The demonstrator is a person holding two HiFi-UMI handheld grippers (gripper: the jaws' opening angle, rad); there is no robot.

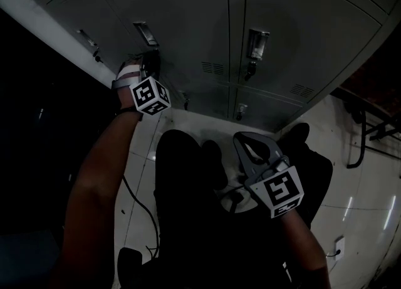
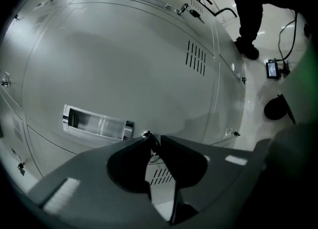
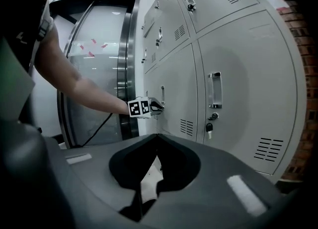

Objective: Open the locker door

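Observation:
A bank of grey metal lockers stands in front of me. The locker door [image 1: 182,18] [image 2: 124,64] has a recessed chrome handle [image 1: 146,33] [image 2: 97,122]. Just below it a small key [image 2: 148,136] sticks out of a round lock. My left gripper [image 1: 150,61] [image 2: 153,138] [image 3: 158,106] is up against that lock, its tips pinched on the key. My right gripper [image 1: 239,137] [image 3: 156,136] hangs low by my legs, away from the lockers, shut with nothing in it.
The neighbouring locker to the right has its own handle [image 1: 257,43] [image 3: 215,90] and a key in its lock [image 3: 209,128]. A curved glass door [image 3: 99,74] stands left of the lockers. A cable [image 1: 141,206] trails over the white floor. A metal frame [image 1: 366,134] stands at the right.

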